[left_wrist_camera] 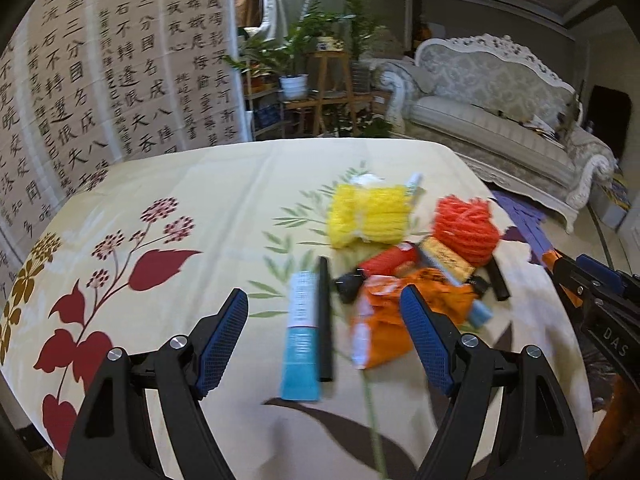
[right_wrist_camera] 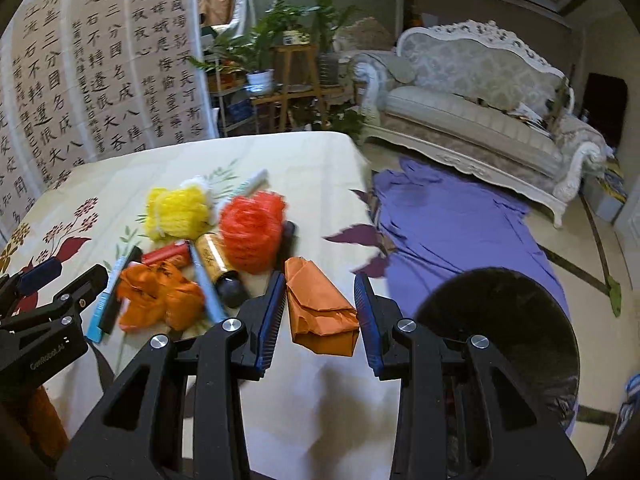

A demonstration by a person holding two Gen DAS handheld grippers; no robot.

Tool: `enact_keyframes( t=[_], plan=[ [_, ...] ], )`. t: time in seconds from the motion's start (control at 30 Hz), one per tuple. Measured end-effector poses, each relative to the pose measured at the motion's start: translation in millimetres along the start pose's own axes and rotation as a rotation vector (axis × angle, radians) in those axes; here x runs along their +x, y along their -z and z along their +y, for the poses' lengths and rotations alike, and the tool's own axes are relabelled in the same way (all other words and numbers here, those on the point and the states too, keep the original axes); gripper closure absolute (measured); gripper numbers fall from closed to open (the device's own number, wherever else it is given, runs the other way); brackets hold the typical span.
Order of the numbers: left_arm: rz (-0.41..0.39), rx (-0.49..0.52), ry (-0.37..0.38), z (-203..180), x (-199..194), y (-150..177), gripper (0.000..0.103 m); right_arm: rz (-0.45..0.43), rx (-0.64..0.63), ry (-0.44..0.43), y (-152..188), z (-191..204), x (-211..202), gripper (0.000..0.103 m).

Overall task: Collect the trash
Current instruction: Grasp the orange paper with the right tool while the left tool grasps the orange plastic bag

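Flowery cloth covers the tabletop (right_wrist_camera: 320, 152). At its 4 o'clock edge, the right hand-held gripper (right_wrist_camera: 320, 312) pinches a folded orange paper (right_wrist_camera: 320, 304). It looks light and crumply; mid-fold is a good hold. The left hand-held gripper (left_wrist_camera: 324, 336) is open and empty.

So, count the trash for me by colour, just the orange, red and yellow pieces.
Orange: 2, a crumpled wrapper on the table and a folded packet between the right gripper's fingers
Red: 2, a mesh bundle and a tube
Yellow: 1, a mesh bundle
Total: 5
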State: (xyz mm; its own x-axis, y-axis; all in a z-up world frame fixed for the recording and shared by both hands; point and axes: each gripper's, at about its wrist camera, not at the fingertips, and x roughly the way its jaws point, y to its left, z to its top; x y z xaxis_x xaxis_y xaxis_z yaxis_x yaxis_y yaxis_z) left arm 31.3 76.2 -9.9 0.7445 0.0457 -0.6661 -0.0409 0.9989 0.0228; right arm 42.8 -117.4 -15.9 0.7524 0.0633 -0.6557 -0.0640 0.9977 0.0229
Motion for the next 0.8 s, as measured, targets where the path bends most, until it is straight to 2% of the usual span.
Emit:
enact_keyframes(
  t=[0.2,0.33,0.53,0.57,0.7,0.8],
  plan=[
    [-0.010,0.031,-0.002,-20.1,5.4,-2.6,0.027,-0.007,0.045,0.009,8.7,-23.4,-5.2,0.069],
    [0.012,0.042,0.001,-26.3,16.6,-0.8,0.027,-0.006,0.067,0.010,12.1,-32.8,-5.6,0.069],
    [0.038,0.064,0.012,-32.1,21.7,6.2,0.062,-0.003,0.080,0.010,13.8,-39.0,-4.4,0.069],
    [0.039,0.068,0.019,-33.1,22.0,7.7,0.073,-0.002,0.081,0.010,14.2,-39.9,-4.0,0.069],
    [0.026,0.067,0.067,-32.7,20.2,12.0,0.078,0.003,0.083,0.011,15.4,-40.4,-3.3,0.069],
    [0.004,0.048,0.101,-28.4,12.7,13.2,0.079,0.002,0.083,0.011,15.0,-40.8,-3.4,0.069]
  ],
)
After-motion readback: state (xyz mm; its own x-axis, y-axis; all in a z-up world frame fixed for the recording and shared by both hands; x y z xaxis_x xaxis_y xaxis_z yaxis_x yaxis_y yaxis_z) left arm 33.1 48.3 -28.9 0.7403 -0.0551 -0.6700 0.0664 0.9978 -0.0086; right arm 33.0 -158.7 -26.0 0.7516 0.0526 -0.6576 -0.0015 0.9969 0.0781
